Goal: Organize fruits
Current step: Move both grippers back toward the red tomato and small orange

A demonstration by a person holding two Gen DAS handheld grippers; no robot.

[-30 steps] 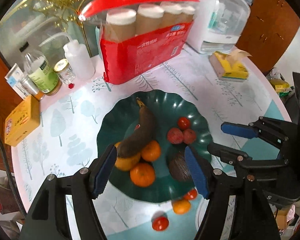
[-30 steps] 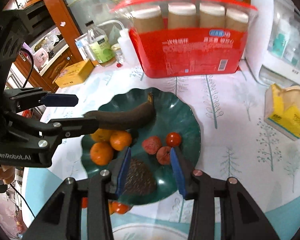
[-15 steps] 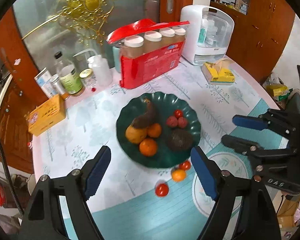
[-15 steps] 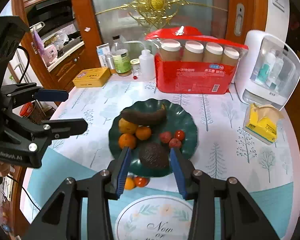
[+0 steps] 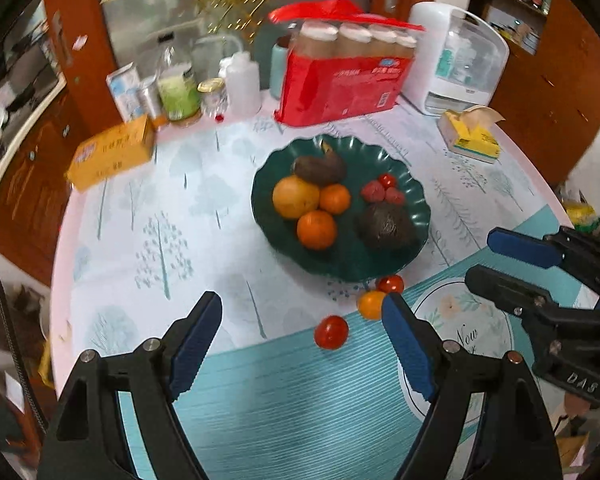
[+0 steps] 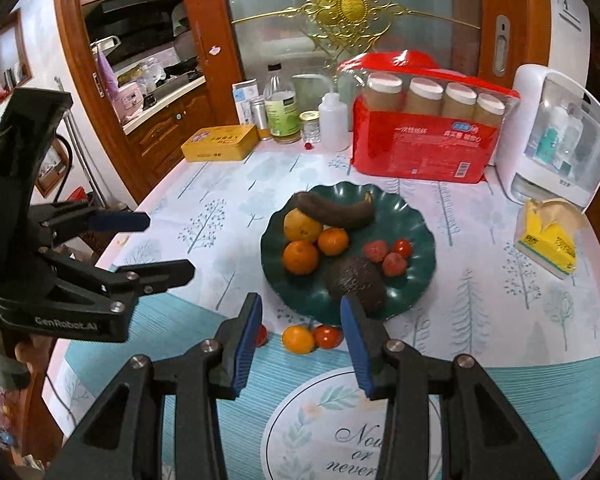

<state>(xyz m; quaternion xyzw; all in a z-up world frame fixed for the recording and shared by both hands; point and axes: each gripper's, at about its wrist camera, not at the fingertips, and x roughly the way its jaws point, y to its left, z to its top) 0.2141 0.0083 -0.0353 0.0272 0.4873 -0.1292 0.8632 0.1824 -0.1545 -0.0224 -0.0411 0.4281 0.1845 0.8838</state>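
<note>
While both grippers, left (image 5: 302, 340) and right (image 6: 300, 334), hover with fingers spread and empty, three small glossy round fruits lie loose on the tabletop (image 6: 204, 216) just off the plate's (image 6: 424, 236) near rim: two tomatoes (image 5: 331, 332) and a tangerine (image 6: 298, 339). The step looks like gathering these; next, one gripper should likely close gently on a smooth, roll-prone fruit and lift it onto the scalloped green plate.

The left gripper (image 5: 302, 346) fills the lower frame of its own view, blue-padded fingers (image 5: 194, 338) spread wide and empty. The right gripper (image 6: 300, 338), lower centre of its view, holds nothing, jaws parted more narrowly.
</note>
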